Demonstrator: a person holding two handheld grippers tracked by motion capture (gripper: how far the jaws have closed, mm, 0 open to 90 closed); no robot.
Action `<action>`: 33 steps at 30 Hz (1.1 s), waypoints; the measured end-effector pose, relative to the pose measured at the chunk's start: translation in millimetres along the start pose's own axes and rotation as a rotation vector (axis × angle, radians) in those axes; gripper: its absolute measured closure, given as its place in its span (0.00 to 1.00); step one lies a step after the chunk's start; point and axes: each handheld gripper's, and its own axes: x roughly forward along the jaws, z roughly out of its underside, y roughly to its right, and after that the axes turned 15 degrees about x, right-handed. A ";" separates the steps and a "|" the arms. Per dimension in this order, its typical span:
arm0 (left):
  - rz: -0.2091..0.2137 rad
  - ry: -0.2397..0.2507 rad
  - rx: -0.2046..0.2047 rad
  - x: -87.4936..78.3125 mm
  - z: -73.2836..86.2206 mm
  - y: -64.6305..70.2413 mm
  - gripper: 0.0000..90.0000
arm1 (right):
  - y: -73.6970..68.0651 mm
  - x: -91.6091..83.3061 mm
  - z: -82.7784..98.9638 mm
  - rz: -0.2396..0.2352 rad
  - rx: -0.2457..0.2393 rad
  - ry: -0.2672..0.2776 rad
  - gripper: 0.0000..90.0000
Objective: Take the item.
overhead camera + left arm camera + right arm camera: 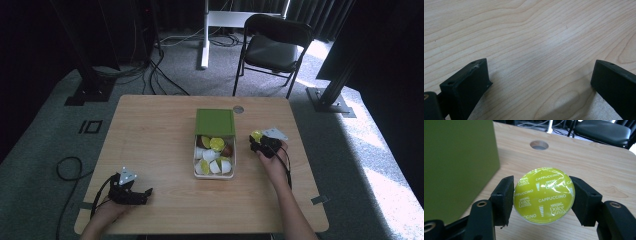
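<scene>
A clear box with a raised green lid stands mid-table and holds several coffee capsules, some yellow-green, some white, some brown. My right gripper is just right of the box, shut on a yellow-green cappuccino capsule whose foil top faces the camera; the lid rises at its left. My left gripper rests near the table's front left corner, open, with bare wood between its fingers.
A round cable hole lies behind the box near the far edge. A black folding chair and a white desk leg stand beyond the table. Cables run over the carpet.
</scene>
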 end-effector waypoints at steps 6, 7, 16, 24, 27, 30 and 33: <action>0.000 0.000 0.000 0.0 0.0 0.0 0.03 | 5.1 11.7 6.1 0.020 -0.013 -0.035 0.44; 0.000 0.000 0.000 0.0 0.0 0.0 0.03 | 5.8 13.3 7.1 0.022 -0.012 -0.037 0.44; 0.000 0.000 0.000 0.0 0.0 0.1 0.03 | 12.8 24.5 14.8 0.036 -0.003 -0.070 0.44; 0.000 0.001 -0.001 0.1 0.0 0.1 0.03 | 14.5 24.8 15.6 0.033 -0.001 -0.077 0.44; 0.000 0.001 -0.001 0.1 0.0 0.1 0.03 | 15.4 22.7 13.7 0.029 0.017 -0.075 0.39; 0.000 0.001 -0.001 0.1 0.0 0.1 0.03 | 19.0 18.3 9.7 0.031 0.039 -0.048 0.35; 0.000 0.001 0.000 0.1 0.0 0.1 0.03 | 23.0 10.8 4.0 0.013 0.059 -0.010 0.34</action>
